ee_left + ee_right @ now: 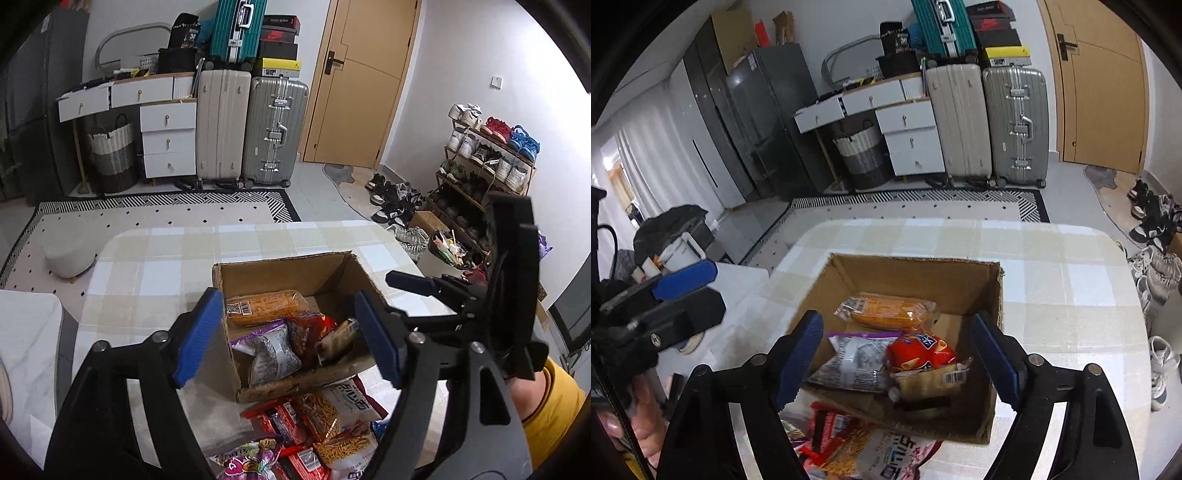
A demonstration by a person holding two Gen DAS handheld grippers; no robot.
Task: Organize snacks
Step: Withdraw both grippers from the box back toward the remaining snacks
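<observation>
Both grippers tilt down over the cardboard box on the checked tablecloth. The left gripper, filling the lower half of its own view, has its blue pads spread wide and released, nothing between them; they frame the box's near left wall and its right side. The right gripper is likewise spread and empty, its pads hanging above the box's near corners. In the left view the right gripper juts in from the right edge, a hand in a yellow sleeve behind it.

The box sits at frame centre, open-topped, its rim torn at the far right corner. Bare cloth lies beyond it and to its right, up to the table's rounded edge.

Inside lie an orange packet with a barcode, a silver-and-purple bag and a red bag. More snack packets pile up against the box's near wall, at bottom centre; their print is too small to read.
</observation>
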